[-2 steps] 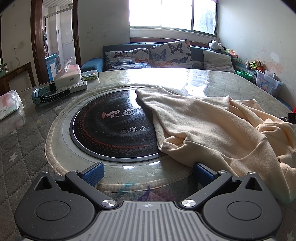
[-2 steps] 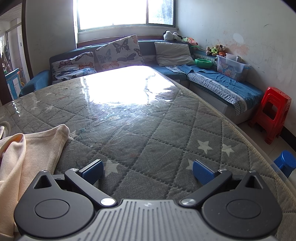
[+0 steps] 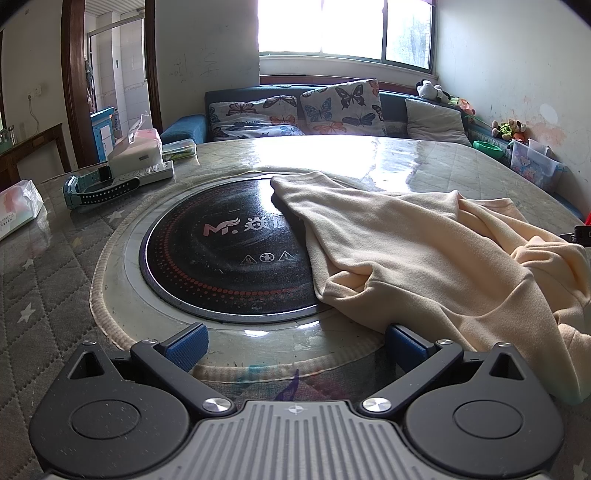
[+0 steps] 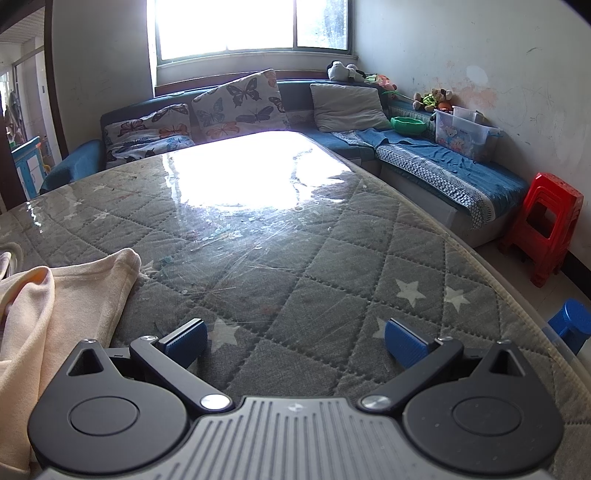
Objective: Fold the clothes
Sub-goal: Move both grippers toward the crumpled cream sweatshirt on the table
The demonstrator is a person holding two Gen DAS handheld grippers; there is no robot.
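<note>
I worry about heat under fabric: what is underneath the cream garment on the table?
The cream garment lies crumpled over the right part of the black induction cooktop and the quilted table cover. What else lies beneath is hidden.

Place: a lived-in home, a sitting and dining room in one.
Seating: a blue corner sofa [image 4: 436,162] runs from 11 to 2 o'clock, with butterfly cushions [image 4: 240,103].
Table: a quilted star-print table cover [image 4: 332,258] under clear plastic, with a built-in induction hob [image 3: 221,254] at its centre.
Light: a wide window [image 4: 251,26] at 12 o'clock.
Clutter: stuffed toys [image 4: 430,99], a red plastic stool [image 4: 546,221] at 3 o'clock, a tissue box [image 3: 135,151] at 10 o'clock.
</note>
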